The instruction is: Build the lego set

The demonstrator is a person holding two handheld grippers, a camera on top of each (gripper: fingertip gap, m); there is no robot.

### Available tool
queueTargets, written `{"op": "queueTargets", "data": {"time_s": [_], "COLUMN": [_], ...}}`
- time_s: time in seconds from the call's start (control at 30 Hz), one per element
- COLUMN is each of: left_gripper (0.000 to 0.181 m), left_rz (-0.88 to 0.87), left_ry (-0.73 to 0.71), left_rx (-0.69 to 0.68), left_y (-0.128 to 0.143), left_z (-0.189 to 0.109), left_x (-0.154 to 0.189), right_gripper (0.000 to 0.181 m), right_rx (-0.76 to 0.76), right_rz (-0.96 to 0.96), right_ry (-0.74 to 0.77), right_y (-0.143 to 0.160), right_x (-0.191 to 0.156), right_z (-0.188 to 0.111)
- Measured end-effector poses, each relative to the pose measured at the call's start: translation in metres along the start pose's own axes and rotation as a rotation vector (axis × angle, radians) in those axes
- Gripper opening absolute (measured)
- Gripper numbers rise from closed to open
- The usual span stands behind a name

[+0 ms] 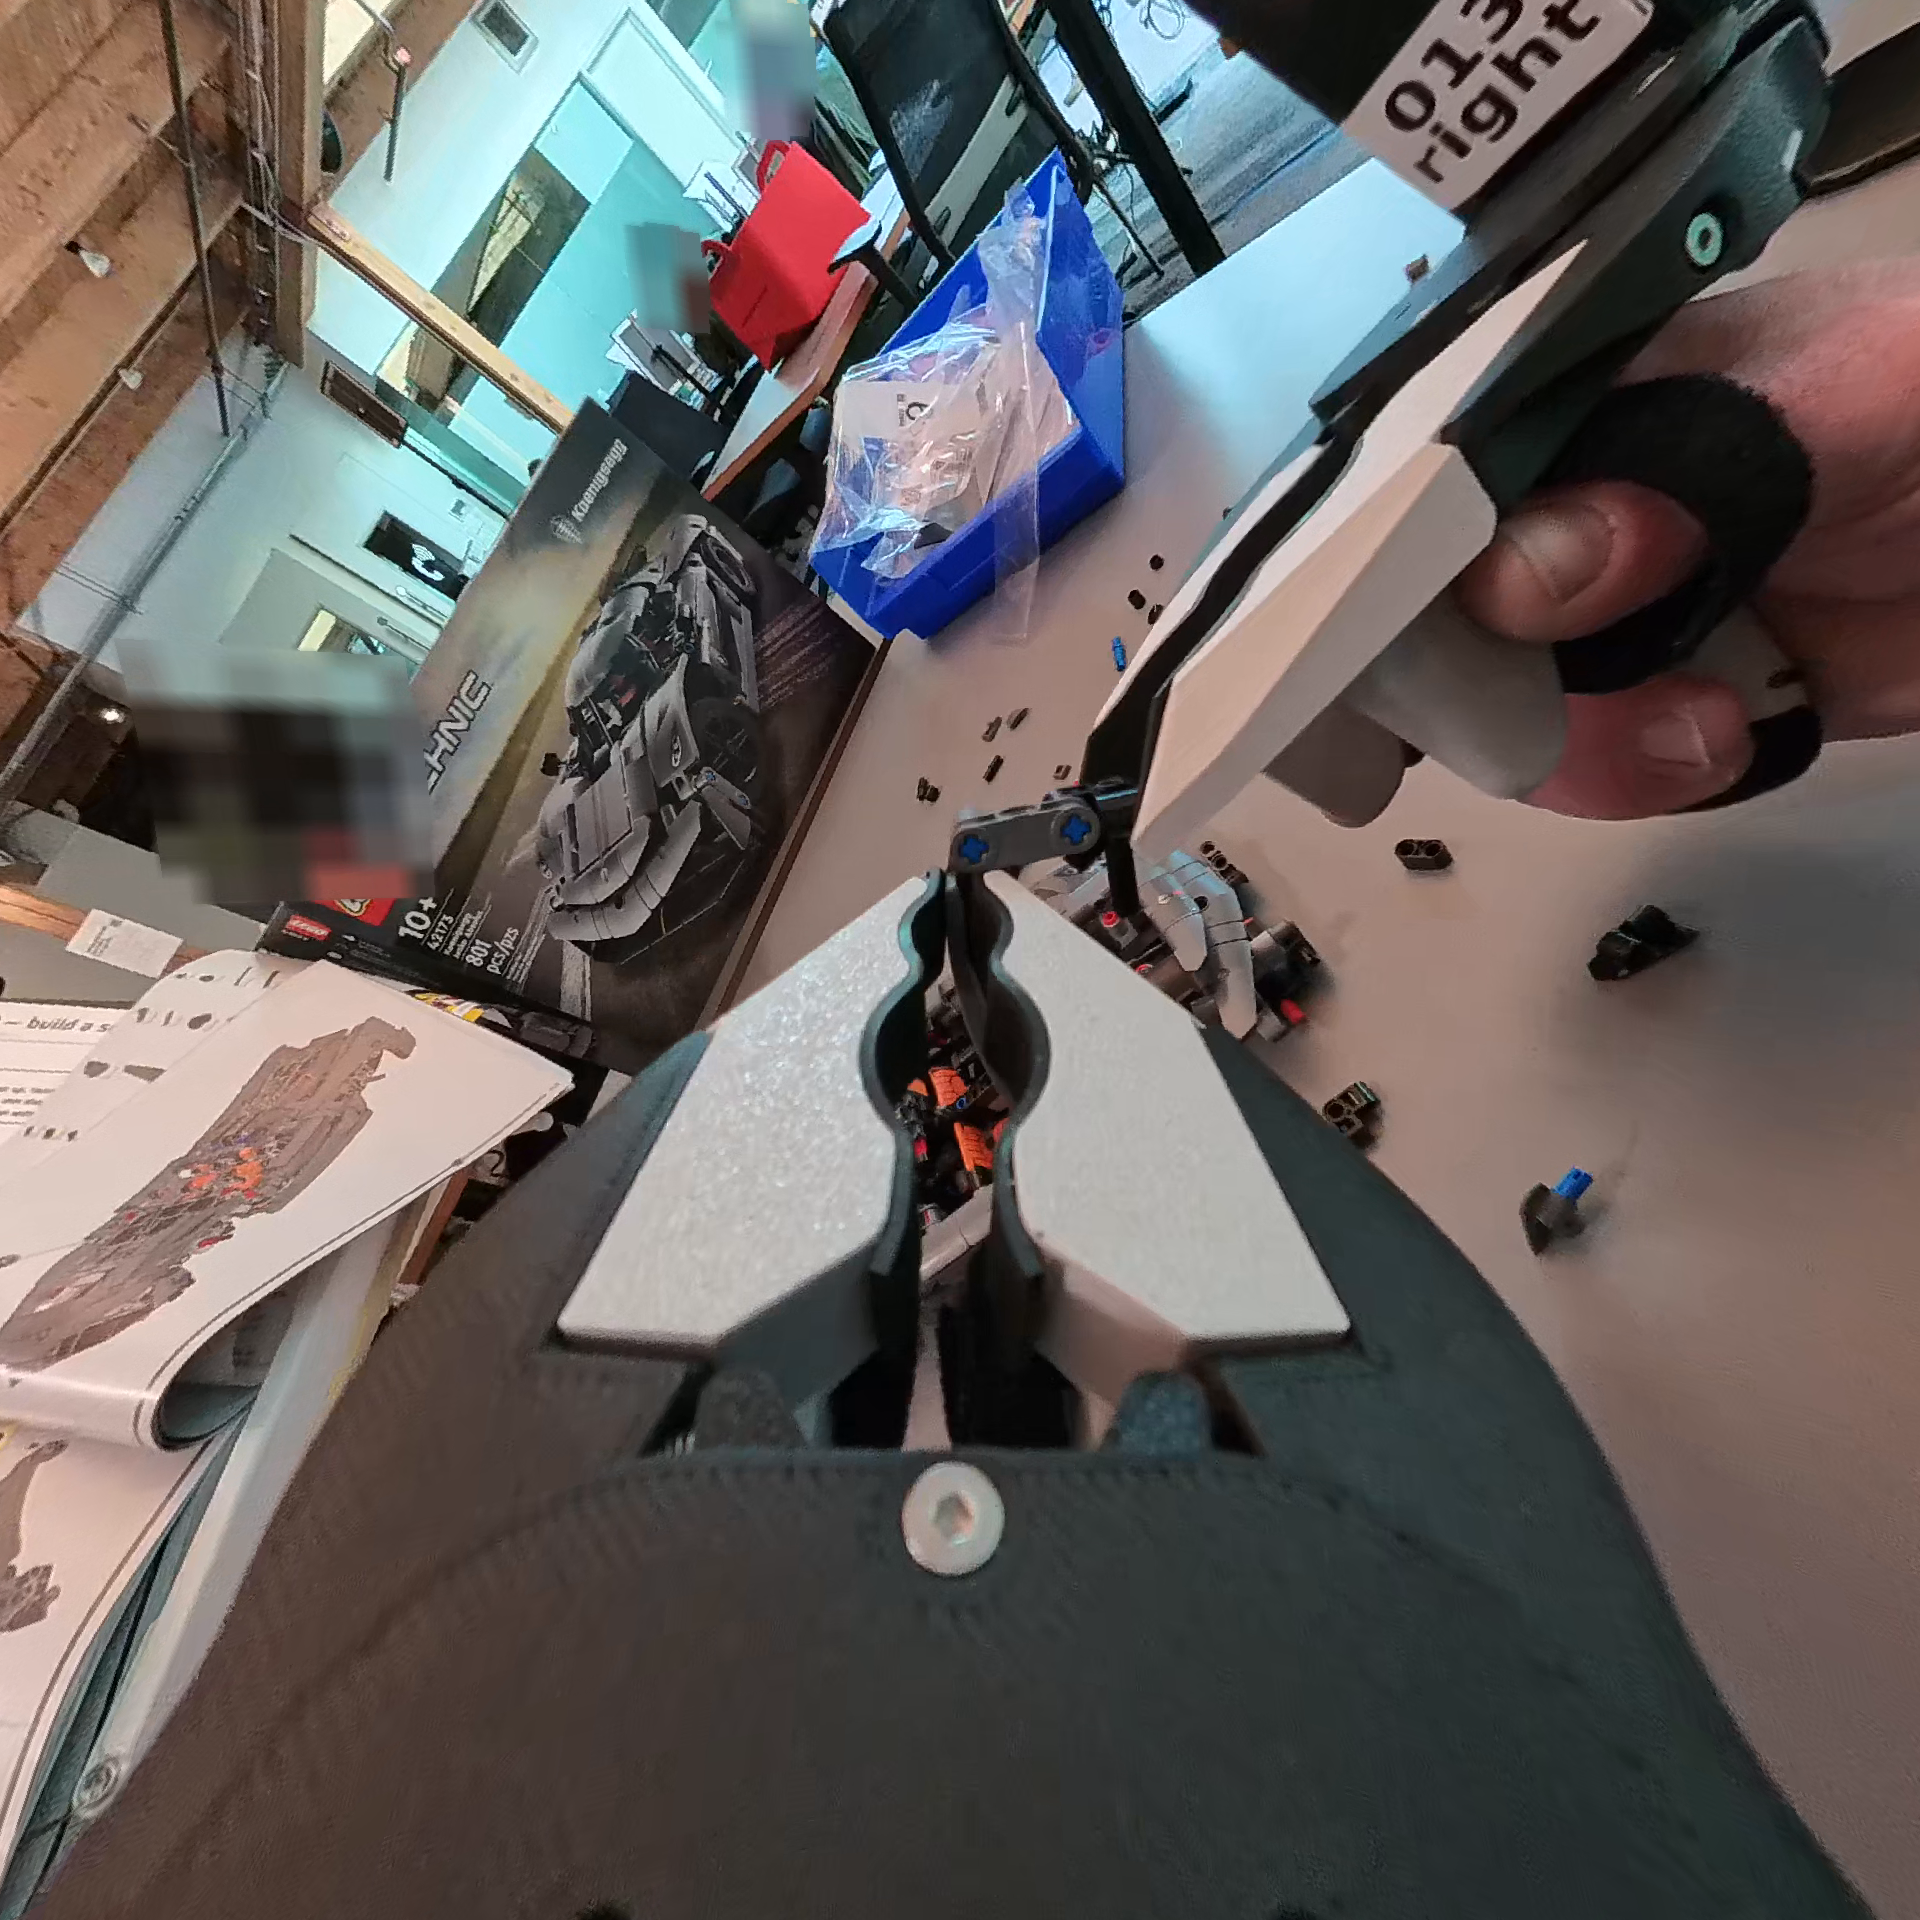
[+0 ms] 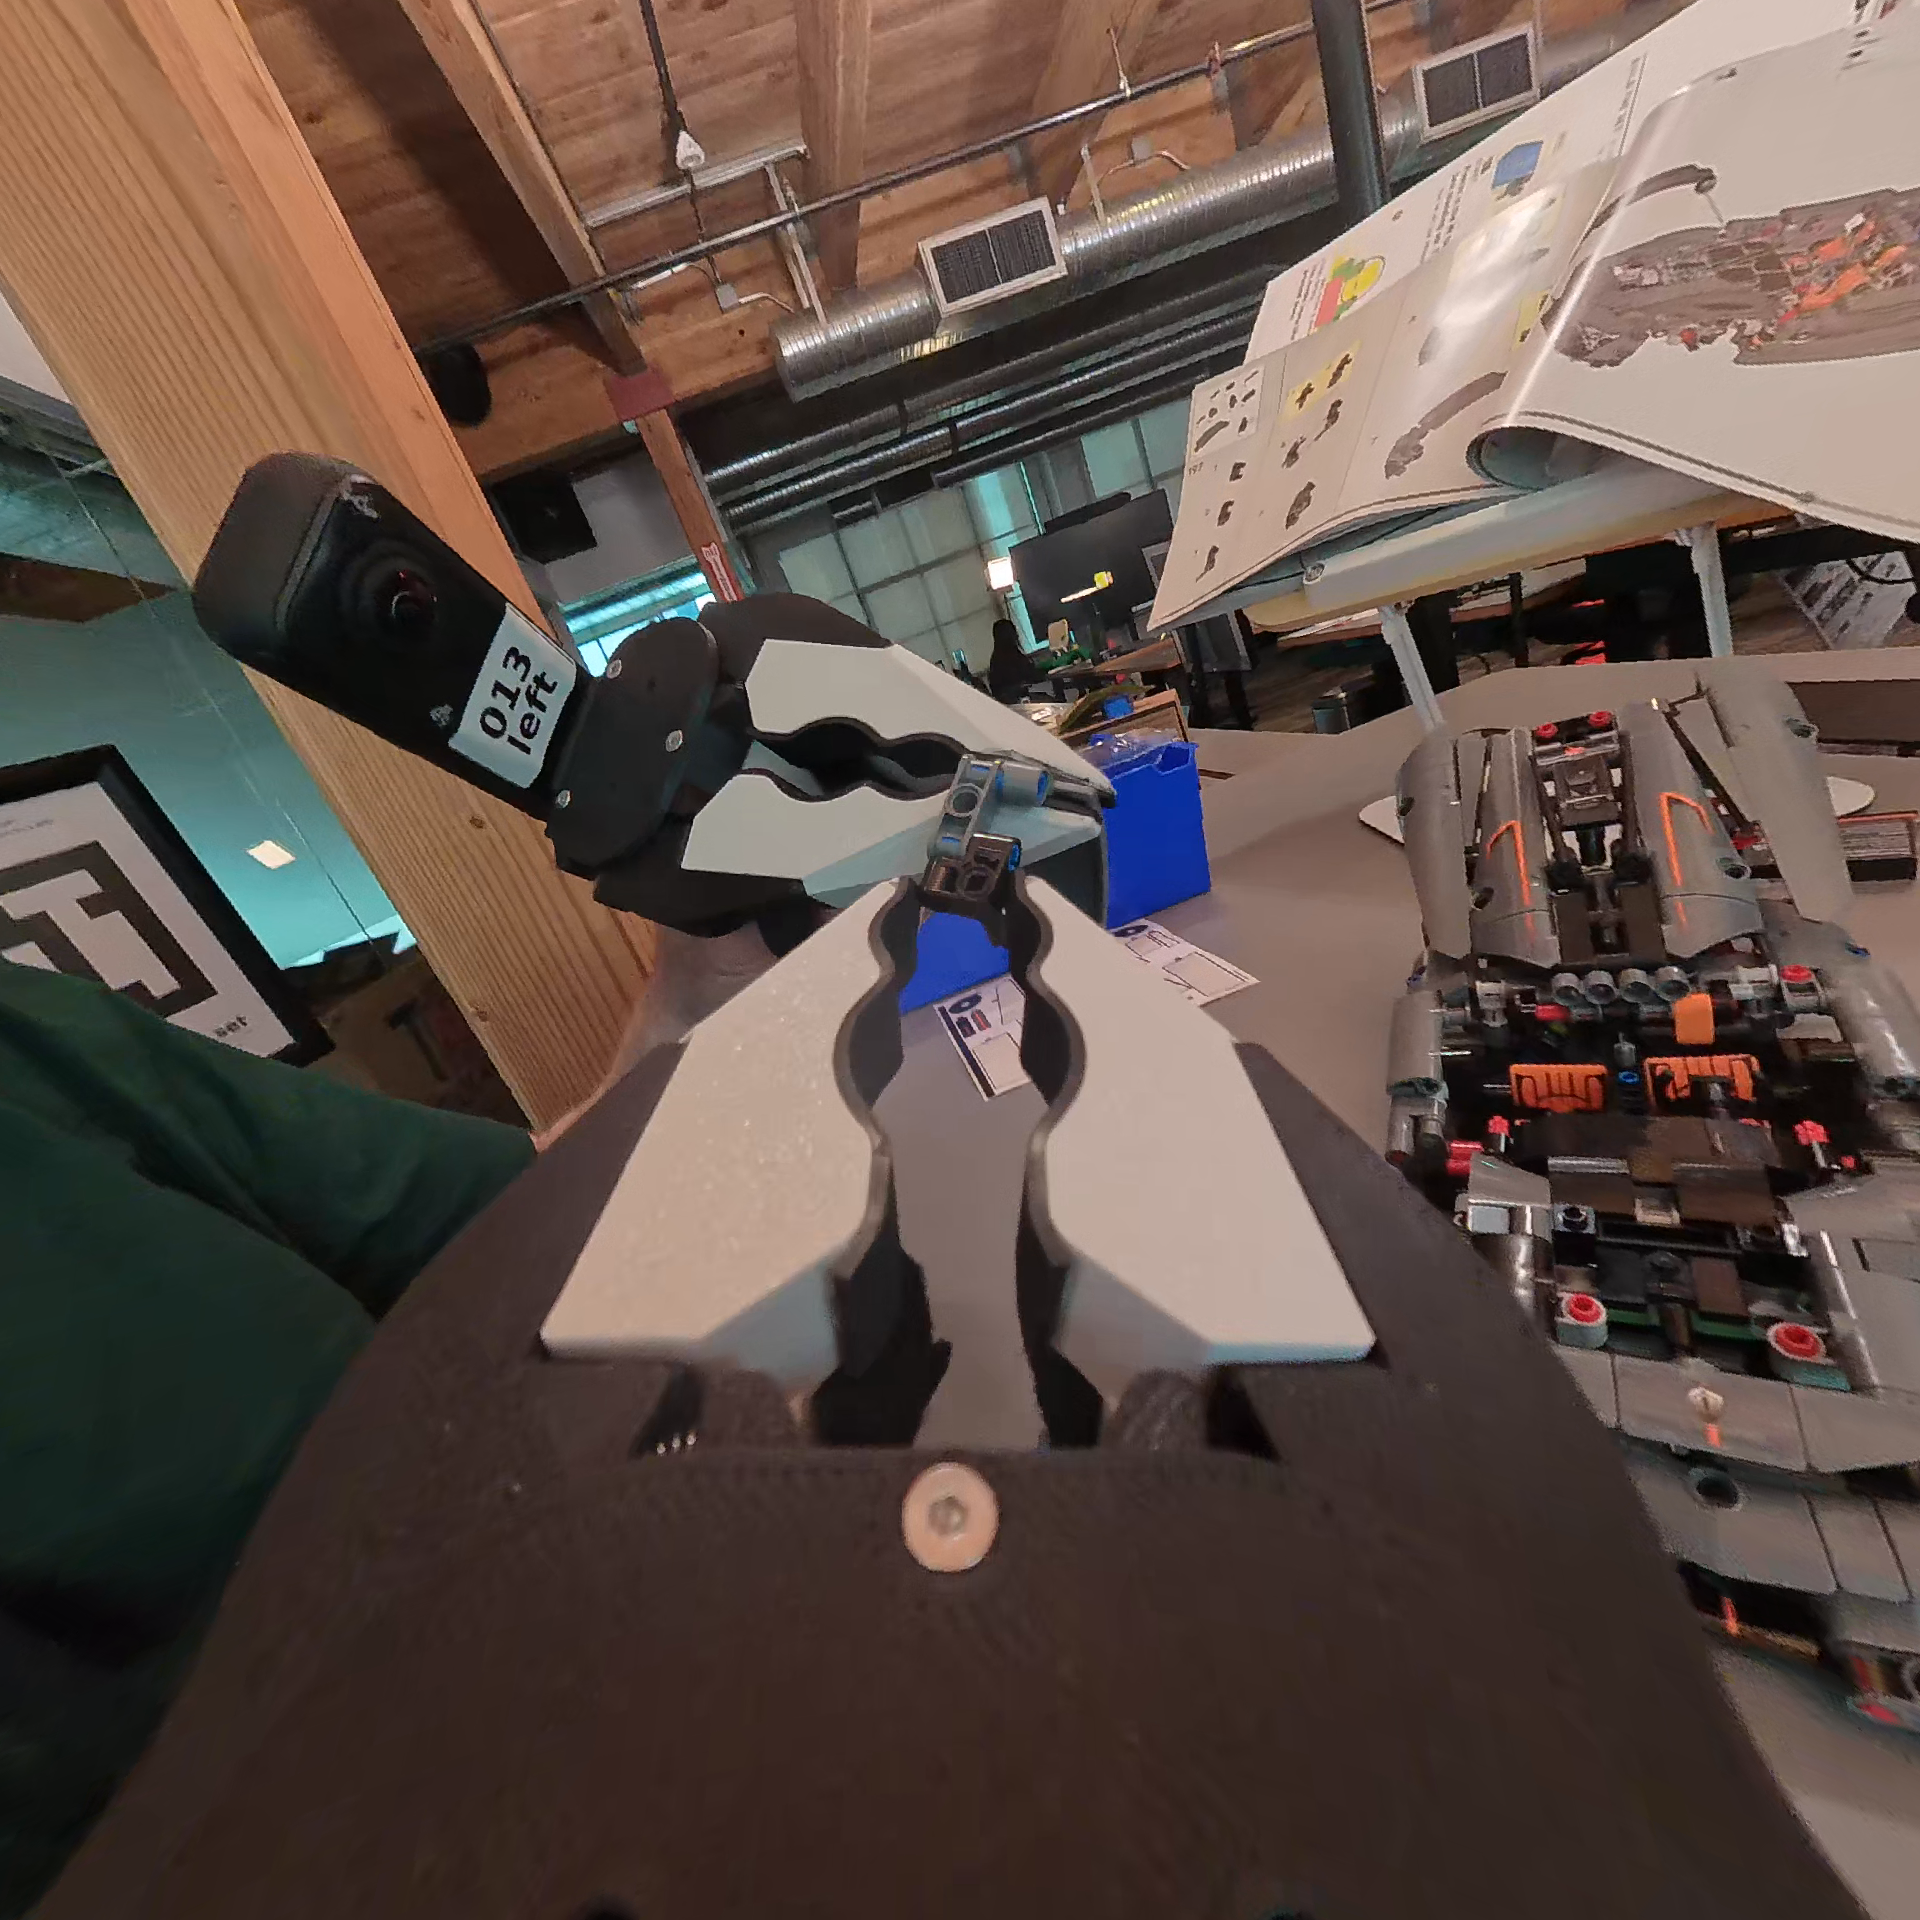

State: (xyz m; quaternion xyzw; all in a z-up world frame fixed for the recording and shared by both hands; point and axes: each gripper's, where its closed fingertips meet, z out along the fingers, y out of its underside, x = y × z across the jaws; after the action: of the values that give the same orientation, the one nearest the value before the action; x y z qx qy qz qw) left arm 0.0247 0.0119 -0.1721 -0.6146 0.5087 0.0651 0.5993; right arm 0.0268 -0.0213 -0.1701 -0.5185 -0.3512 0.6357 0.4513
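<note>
Counter [image 1: 1662,1455]: grey surface under both grippers, loose parts spread over it.
Car model [image 2: 1631,1039]: partly built, grey shell with black frame and orange and red bits; sits on the counter just right of the right gripper.
Set box [image 1: 644,707]: stands propped on the counter, ahead and left of the left gripper.
Instruction booklet [image 1: 270,1143]: open, pages curled, left of the left gripper; in the right wrist view it sits raised, ahead and to the right.
Blue bin [image 1: 1049,416]: ahead of the left gripper, far side of the counter, with clear plastic bags [image 1: 935,447] spilling out of it.
Left gripper [image 1: 961,883]: fingers nearly together, clamped on a thin black part at the tips.
Right gripper [image 2: 961,888]: fingers pinched on a small black connector [image 2: 966,878] at the tips; held in a person's hand [image 1: 1662,644].
Grey link [image 1: 1029,831]: short beam with blue pins, in the air between the two gripper tips, touching both held parts; joint detail unclear.
Loose pieces [image 1: 1423,854]: small black and blue parts scattered on the counter, right of and beyond the left gripper.
</note>
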Motion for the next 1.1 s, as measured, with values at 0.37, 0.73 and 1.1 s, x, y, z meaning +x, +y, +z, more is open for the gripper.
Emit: {"op": "queueTargets", "data": {"time_s": [0.37, 0.73, 1.1], "left_gripper": [0.0, 0.0, 0.0], "left_rz": [-0.15, -0.128, -0.057], "left_ry": [0.025, -0.091, -0.218], "left_rx": [-0.013, -0.052, -0.131], "left_y": [0.007, 0.021, 0.034], "left_z": [-0.008, -0.023, -0.054], "left_x": [-0.013, -0.025, -0.035], "right_gripper": [0.02, 0.032, 0.017], "right_rx": [0.039, -0.118, -0.121], "right_rz": [0.019, -0.251, -0.279], "right_ry": [-0.012, 0.152, 0.064], "right_y": [-0.014, -0.006, -0.002], "right_x": [0.001, 0.001, -0.012], "right_z": [0.0, 0.03, 0.067]}}
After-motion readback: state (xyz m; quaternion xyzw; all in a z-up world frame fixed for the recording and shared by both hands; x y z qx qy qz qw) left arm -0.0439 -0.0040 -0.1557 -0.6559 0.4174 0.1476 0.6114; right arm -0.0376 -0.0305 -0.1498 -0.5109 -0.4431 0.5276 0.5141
